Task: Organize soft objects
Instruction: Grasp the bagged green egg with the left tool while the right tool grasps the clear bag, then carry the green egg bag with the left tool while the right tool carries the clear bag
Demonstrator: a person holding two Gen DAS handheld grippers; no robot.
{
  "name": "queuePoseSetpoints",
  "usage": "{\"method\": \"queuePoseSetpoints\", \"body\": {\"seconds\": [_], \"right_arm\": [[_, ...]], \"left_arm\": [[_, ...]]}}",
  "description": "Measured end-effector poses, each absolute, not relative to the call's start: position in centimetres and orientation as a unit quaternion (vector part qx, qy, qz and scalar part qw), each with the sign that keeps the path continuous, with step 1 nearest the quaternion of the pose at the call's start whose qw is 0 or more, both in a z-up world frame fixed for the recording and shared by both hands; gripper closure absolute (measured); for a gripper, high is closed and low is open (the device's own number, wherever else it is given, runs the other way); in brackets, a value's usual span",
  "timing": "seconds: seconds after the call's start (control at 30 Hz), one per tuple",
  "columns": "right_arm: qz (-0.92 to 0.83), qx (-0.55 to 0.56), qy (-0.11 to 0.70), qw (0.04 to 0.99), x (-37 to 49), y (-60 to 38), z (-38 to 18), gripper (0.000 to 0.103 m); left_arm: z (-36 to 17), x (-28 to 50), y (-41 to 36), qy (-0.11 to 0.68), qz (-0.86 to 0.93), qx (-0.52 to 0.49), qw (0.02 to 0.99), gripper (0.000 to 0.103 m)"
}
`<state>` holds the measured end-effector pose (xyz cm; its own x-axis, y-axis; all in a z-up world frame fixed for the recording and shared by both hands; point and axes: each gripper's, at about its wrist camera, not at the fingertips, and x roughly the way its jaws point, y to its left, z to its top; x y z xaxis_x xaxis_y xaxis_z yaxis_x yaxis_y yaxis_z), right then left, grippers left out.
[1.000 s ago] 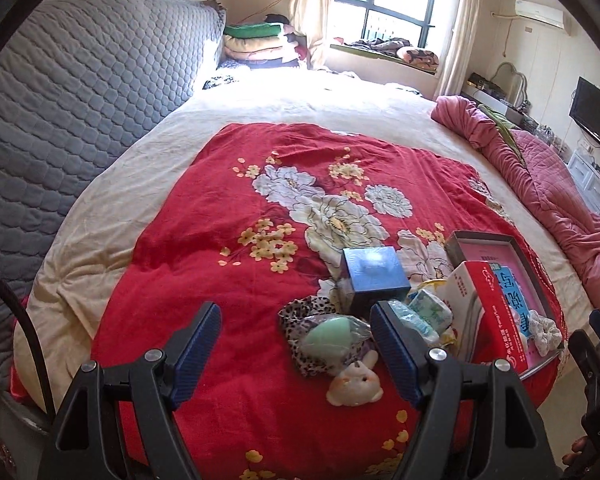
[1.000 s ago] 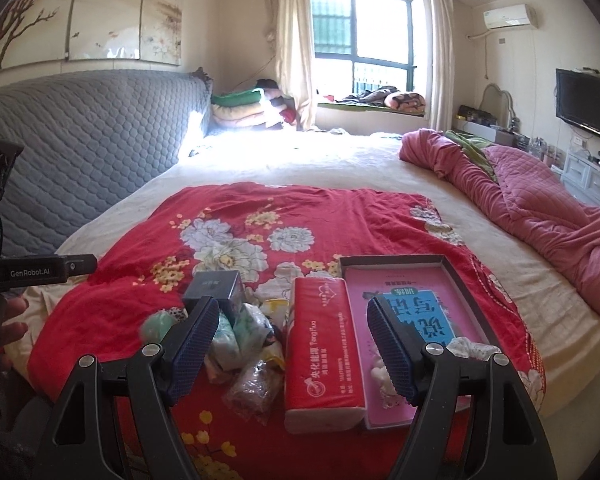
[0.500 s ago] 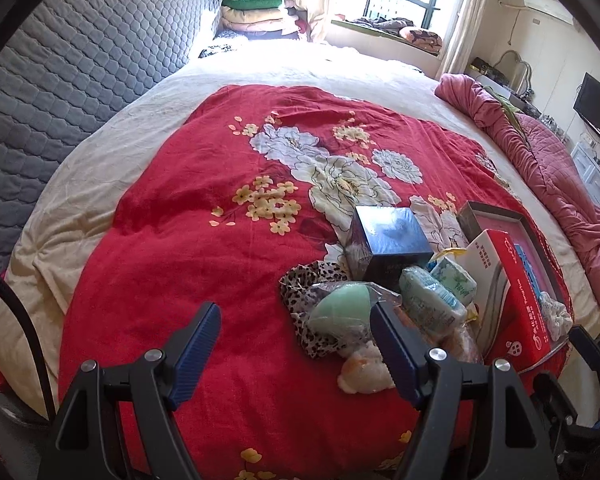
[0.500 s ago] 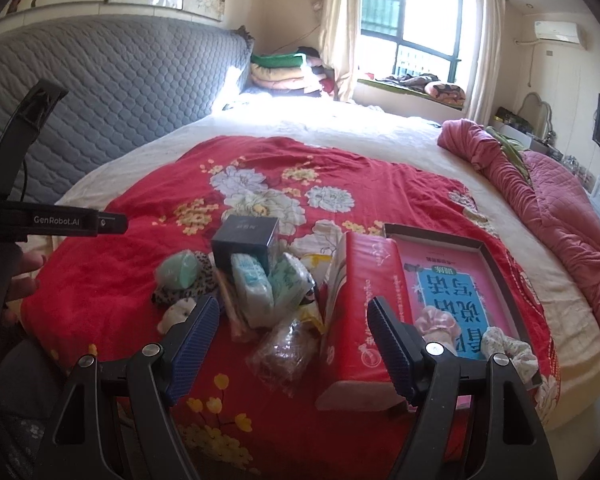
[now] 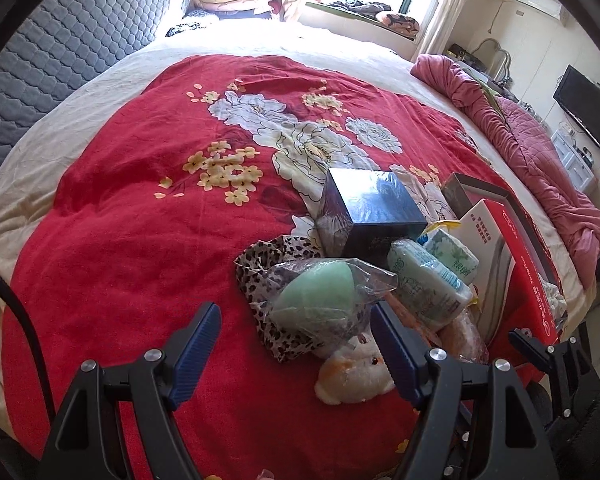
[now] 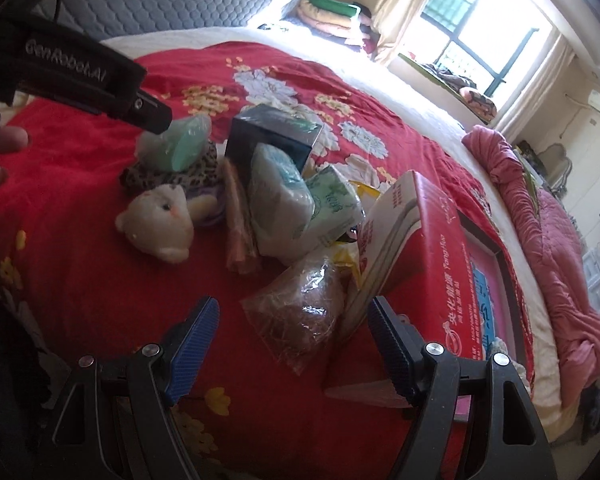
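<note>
A pile of soft items lies on the red floral blanket (image 5: 132,208). A green egg-shaped sponge in a clear bag (image 5: 320,296) rests on a leopard-print cloth (image 5: 260,272), with a small white plush animal (image 5: 352,376) in front. My left gripper (image 5: 296,340) is open, just before the sponge bag. In the right wrist view I see the plush (image 6: 160,228), tissue packs (image 6: 300,204), and a clear bag of brown material (image 6: 304,308). My right gripper (image 6: 292,344) is open around the near end of that brown bag.
A dark blue box (image 5: 376,212) stands behind the pile. A red tissue carton (image 6: 424,264) leans against a grey tray with a pink book (image 6: 488,280). A pink quilt (image 5: 532,160) lies at the bed's right. A grey padded headboard (image 5: 60,40) is at the left.
Both grippers have moved forward and down toward the pile. The right gripper has tilted and now frames the brown bag. Both stay open.
</note>
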<state>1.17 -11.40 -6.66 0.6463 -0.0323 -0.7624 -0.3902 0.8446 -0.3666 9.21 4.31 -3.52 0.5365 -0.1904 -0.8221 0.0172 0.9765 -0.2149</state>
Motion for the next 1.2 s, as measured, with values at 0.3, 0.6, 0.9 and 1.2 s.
{"method": "queuePoseSetpoints", "body": {"seconds": [0.3, 0.6, 0.9, 1.2], "right_arm": [[0.075, -0.313, 0.413, 0.852, 2.5, -10.7, -9.4, 0.026], [0.068, -0.35, 0.401, 0.843, 3.2, -10.1, -10.4, 0.051], [0.105, -0.293, 0.379, 0.872, 2.1, -11.3, -7.4, 0.055], [0.123, -0.19, 0.34, 0.913, 2.0, -14.2, -2.6, 0.055]], "left_arm": [[-4.9, 11.3, 3.2, 0.489, -0.057, -0.061, 0.868, 0.027], [-6.6, 11.7, 2.2, 0.505, -0.091, -0.067, 0.856, 0.029], [-6.5, 11.5, 1.8, 0.497, -0.133, -0.088, 0.853, 0.058], [-4.2, 10.5, 3.2, 0.463, -0.135, -0.115, 0.868, 0.06]]}}
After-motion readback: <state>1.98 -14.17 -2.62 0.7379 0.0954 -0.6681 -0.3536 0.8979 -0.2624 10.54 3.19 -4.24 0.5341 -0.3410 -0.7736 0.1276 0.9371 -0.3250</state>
